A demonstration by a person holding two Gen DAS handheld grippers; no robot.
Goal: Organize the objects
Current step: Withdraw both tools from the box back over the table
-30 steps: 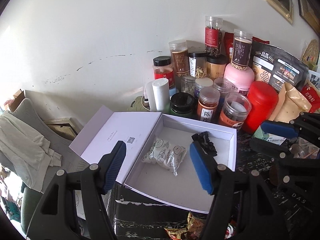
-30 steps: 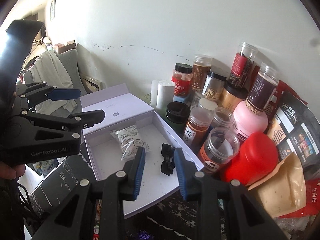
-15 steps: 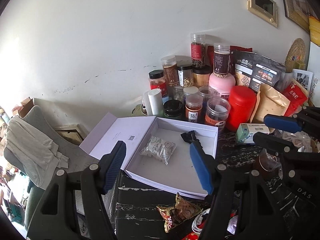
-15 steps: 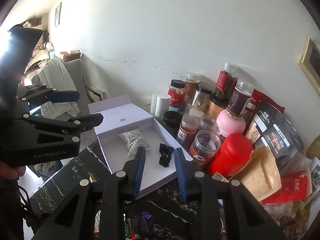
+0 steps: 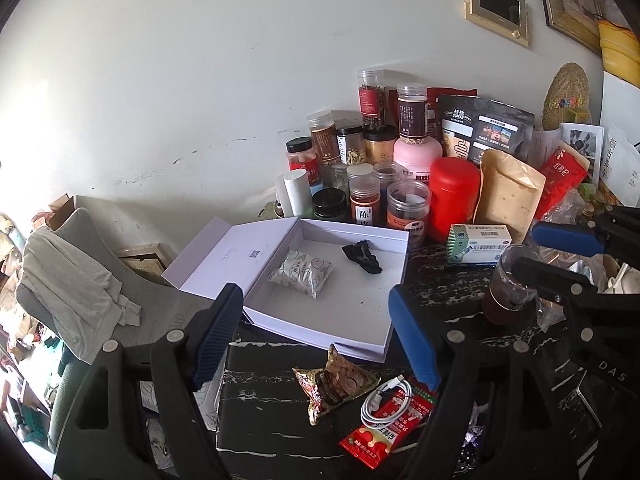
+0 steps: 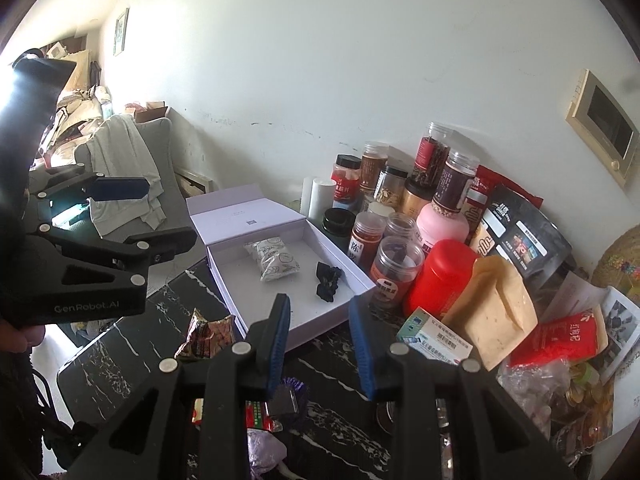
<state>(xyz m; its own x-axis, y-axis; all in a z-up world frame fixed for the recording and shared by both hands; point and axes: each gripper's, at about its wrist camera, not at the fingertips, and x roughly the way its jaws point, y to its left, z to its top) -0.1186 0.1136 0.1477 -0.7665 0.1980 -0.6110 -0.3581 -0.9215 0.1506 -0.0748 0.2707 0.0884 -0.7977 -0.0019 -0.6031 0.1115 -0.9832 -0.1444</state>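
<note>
Box: the open white box (image 5: pixel 320 312) lies on the dark marbled bench (image 5: pixel 264 412), its lid (image 5: pixel 228 256) folded flat toward 9 o'clock so the tray is free for loading from above.
Contents: a white printed packet (image 5: pixel 301 274) sits mid-tray; a black crumpled piece (image 5: pixel 362 255) lies toward 1 o'clock of it, apart from it, both clear of the walls.
Loose items: a gold-brown wrapper (image 5: pixel 334 384), a red sachet (image 5: pixel 386 424) and a white cable (image 5: pixel 386 398) lie at 6 o'clock of the box, probably awaiting sorting.
Jars: lidded jars (image 5: pixel 364 200) and a red canister (image 5: pixel 454 196) stand packed at 12 o'clock, against the wall.
Medicine carton: a green-and-white carton (image 5: pixel 478 245) rests at 3 o'clock.
Left hand-held gripper (image 5: pixel 316 336): jaws opening, wide, nothing between them; it hovers over the near box edge.
Right hand-held gripper (image 6: pixel 320 344): jaws parted narrowly and widening, holding nothing, aimed at the box's near corner.
</note>
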